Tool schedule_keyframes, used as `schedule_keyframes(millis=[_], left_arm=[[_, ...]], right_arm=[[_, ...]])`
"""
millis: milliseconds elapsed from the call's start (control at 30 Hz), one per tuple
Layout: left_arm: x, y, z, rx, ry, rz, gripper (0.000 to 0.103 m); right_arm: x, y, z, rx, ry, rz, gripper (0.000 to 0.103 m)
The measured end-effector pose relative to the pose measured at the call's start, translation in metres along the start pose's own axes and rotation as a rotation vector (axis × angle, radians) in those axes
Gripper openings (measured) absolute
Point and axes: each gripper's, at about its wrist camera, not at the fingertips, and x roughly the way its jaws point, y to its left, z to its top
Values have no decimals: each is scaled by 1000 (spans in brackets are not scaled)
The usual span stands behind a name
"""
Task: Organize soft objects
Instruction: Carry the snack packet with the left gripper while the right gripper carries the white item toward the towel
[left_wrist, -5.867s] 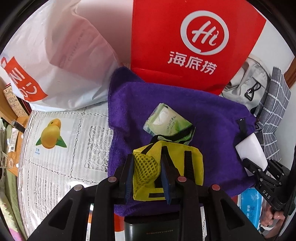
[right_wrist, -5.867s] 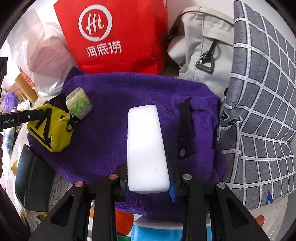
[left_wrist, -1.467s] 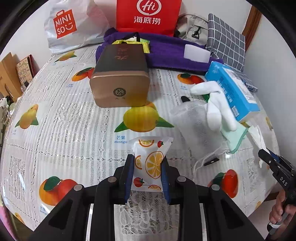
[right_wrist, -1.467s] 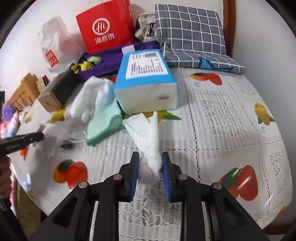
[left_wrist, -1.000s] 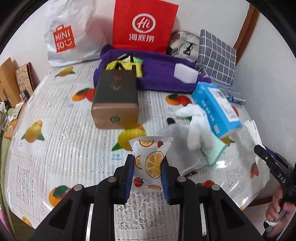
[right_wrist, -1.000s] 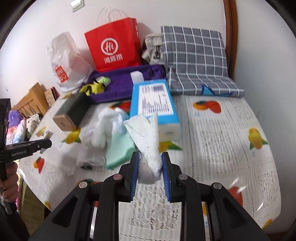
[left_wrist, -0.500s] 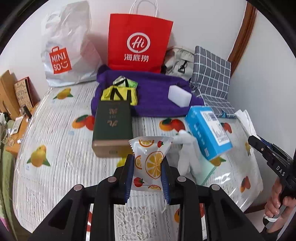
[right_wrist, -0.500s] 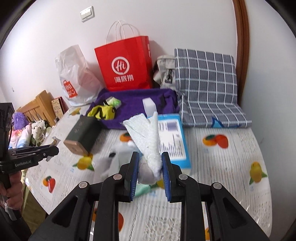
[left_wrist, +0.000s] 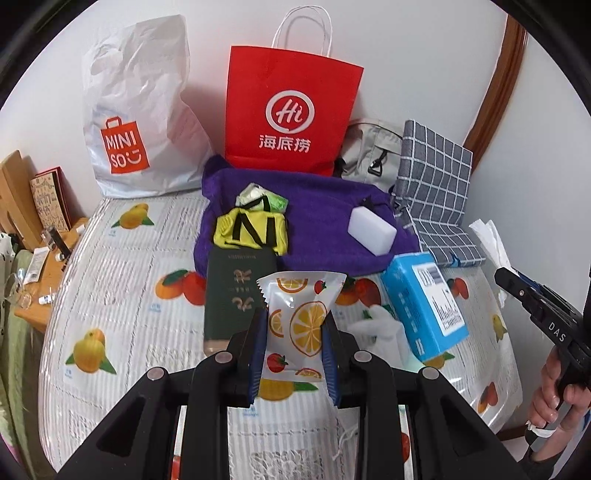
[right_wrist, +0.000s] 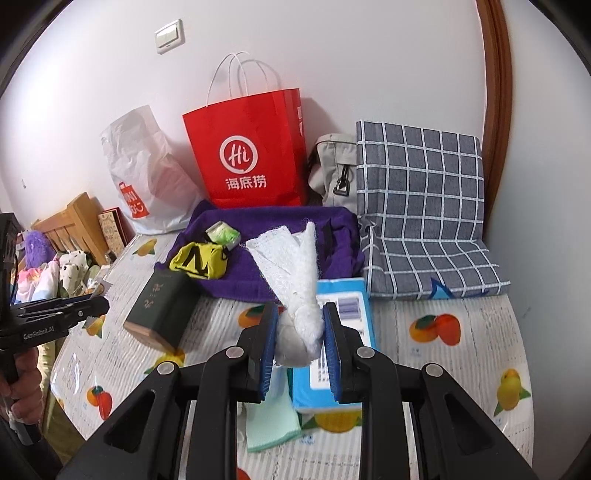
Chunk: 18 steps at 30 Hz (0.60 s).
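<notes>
My left gripper (left_wrist: 294, 334) is shut on a white snack packet (left_wrist: 300, 321) printed with orange slices, held well above the table. My right gripper (right_wrist: 300, 334) is shut on a twisted white cloth (right_wrist: 295, 288), also raised in the air. At the back lies a purple towel (left_wrist: 317, 210) (right_wrist: 258, 273) carrying a yellow pouch (left_wrist: 253, 230) (right_wrist: 199, 264), a green tissue pack (left_wrist: 264, 197) (right_wrist: 223, 232) and a white sponge block (left_wrist: 372, 230). The right gripper also shows at the right edge of the left wrist view, with the cloth (left_wrist: 489, 236) sticking up from it.
A dark green box (left_wrist: 236, 295) (right_wrist: 159, 310), a blue tissue box (left_wrist: 424, 302) (right_wrist: 343, 317), a white glove (left_wrist: 376, 325) and a mint cloth (right_wrist: 271, 424) lie on the fruit-print tablecloth (left_wrist: 122, 295). A red bag (left_wrist: 291, 114), a white bag (left_wrist: 136, 122), a grey bag (right_wrist: 332, 170) and a checked cushion (right_wrist: 421, 206) line the wall.
Both grippers have risen and pulled back from the table with their loads still held, so the table looks smaller and more of the wall and bags shows.
</notes>
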Motion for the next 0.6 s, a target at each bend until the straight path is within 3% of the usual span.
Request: schedule_keyframes(millis=[600], left_arm=[[26, 4, 53, -5, -17, 17, 26]], right_arm=[[47, -17, 49, 31, 3, 8, 24]])
